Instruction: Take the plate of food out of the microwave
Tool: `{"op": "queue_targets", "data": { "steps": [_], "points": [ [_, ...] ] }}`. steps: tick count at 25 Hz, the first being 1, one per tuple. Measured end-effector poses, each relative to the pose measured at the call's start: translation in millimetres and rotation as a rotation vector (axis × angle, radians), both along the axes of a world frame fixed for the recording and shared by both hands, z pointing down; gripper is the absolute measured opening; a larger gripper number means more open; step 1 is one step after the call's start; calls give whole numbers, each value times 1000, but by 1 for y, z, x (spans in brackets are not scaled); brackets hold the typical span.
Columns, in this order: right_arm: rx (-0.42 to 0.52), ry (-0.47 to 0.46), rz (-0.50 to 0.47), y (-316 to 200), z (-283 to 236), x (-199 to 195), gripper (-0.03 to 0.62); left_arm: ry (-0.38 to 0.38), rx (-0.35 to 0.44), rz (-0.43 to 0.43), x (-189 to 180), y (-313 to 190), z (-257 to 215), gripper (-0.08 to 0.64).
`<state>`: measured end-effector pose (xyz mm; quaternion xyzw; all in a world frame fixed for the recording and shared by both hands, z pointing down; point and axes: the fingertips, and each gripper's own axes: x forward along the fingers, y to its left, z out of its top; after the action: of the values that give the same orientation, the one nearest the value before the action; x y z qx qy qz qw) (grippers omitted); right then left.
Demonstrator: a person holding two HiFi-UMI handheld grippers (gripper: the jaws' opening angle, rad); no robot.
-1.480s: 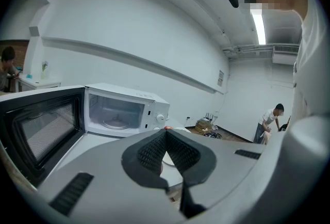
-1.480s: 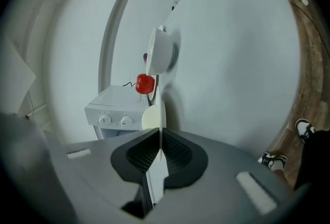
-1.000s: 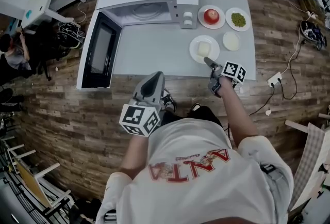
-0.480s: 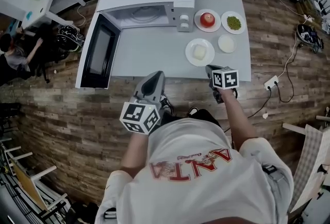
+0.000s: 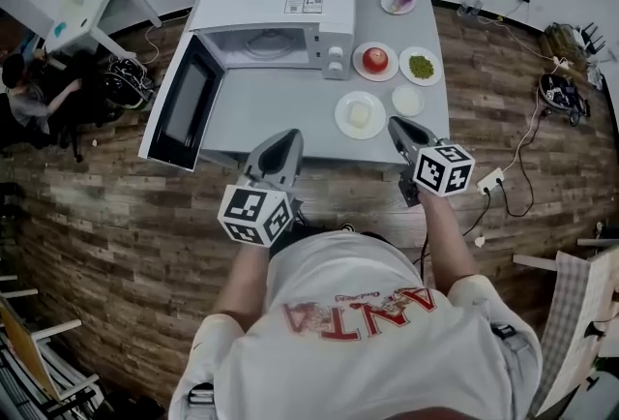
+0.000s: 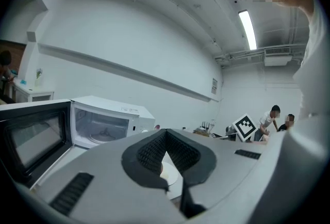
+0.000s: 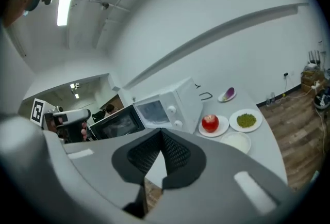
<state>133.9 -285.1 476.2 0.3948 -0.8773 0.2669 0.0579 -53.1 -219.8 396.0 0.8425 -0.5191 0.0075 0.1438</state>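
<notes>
1. Your plate of food [image 5: 340, 116] is already out. It sits on the counter [image 5: 271, 108] in front of the microwave [image 5: 276, 2], near the front edge, with the pale block [image 5: 360, 114] centred on it. Just beside it are the other dishes, among them the one with the apple [image 5: 375, 57].
2. The microwave cavity holds only its turntable [image 5: 263, 45]. The door [image 5: 184, 104] hangs wide open to the left, which left a straight path out.
3. Your right hand-held gripper [image 5: 395, 124] has just pressed its jaws together with nothing between them. Its tips are near the plate but apart from it, and it is held off the counter. I read that as a finished release, kept clear so you don't nudge the plate.
4. Your left hand-held gripper [image 5: 288, 135] is also pressed together and empty. It points toward the open cavity from the counter's front edge, well clear of the door, and carries no load.
5. Judged from how things lie, the task looks complete.
</notes>
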Motion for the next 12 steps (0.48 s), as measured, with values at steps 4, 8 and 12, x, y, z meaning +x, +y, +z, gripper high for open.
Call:
{"op": "queue_targets", "data": {
  "steps": [4, 8, 12],
  "points": [
    [102, -36, 2, 11, -47, 7, 3, -24, 37, -8, -4, 7, -19, 6],
    [176, -35, -3, 21, -85, 10, 3, -60, 76, -8, -4, 13, -40, 6],
    [251, -56, -16, 30, -119, 10, 2, -80, 117, -1, 2, 19, -60, 6]
  ]
}}
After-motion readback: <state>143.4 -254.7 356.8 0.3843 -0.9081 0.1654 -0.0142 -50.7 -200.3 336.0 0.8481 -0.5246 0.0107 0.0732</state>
